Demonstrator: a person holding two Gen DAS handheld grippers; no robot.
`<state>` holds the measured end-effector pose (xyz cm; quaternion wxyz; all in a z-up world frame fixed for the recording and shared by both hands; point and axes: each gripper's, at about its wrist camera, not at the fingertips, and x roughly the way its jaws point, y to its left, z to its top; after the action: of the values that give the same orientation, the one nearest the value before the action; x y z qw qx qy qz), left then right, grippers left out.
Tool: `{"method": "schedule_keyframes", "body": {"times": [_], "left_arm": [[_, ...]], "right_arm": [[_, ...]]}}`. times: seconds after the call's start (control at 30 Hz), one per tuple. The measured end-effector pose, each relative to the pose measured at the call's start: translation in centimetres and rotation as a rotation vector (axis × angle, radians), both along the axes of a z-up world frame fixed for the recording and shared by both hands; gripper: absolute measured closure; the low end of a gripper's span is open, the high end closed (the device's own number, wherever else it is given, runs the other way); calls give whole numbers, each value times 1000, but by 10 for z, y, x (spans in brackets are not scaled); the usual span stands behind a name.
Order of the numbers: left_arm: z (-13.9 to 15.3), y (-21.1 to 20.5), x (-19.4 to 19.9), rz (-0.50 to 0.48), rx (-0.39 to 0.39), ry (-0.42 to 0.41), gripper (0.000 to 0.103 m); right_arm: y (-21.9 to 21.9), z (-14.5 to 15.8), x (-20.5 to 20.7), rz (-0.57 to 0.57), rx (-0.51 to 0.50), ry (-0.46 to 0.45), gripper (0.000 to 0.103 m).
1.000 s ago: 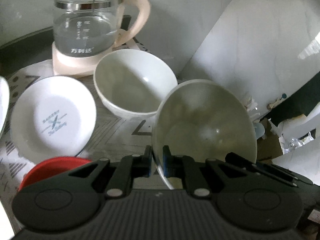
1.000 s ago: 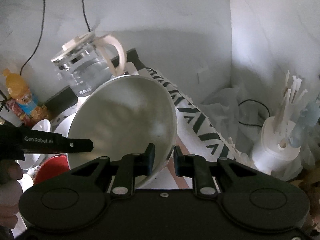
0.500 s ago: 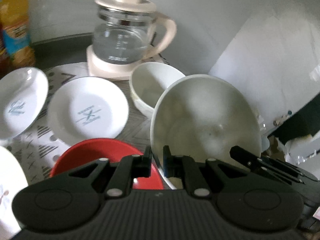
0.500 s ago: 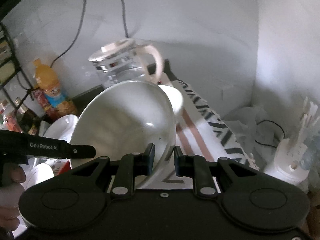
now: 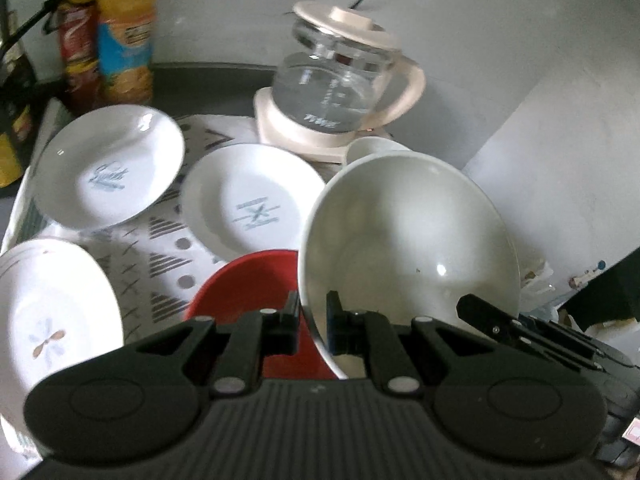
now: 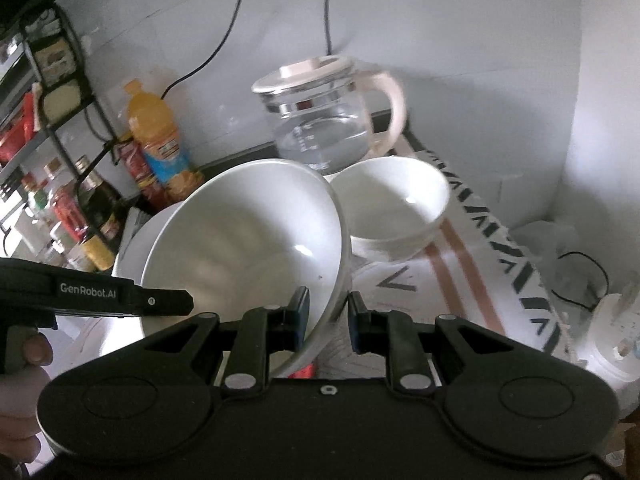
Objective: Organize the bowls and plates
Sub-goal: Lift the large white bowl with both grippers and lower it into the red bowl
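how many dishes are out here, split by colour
white plates: 3 — script plate, cross plate, petal plate
white bowls: 2 — big bowl held in both tongs, small bowl
red dish: 1
total: 6

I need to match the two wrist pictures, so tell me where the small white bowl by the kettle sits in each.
Left wrist view: the small white bowl is upper centre-right, only its rim showing behind the big white bowl.
Right wrist view: the small white bowl is centre-right, fully visible, right of the big bowl.
Shared landmark: the glass kettle stands just behind it in both.
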<state>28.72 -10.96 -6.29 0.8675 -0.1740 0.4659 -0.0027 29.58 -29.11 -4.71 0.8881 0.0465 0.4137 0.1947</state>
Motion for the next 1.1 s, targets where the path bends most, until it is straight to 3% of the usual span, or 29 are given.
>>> {"method": "schedule_keyframes", "body": {"times": [0.47,1.1], "left_arm": [[-17,31,-26,94,15,80,92],[-54,34,-17,68,-11,185,91]], "right_arm": [[36,-14,-5,106,4,76,82],[39,-41,6,100,-40,166,83]]}}
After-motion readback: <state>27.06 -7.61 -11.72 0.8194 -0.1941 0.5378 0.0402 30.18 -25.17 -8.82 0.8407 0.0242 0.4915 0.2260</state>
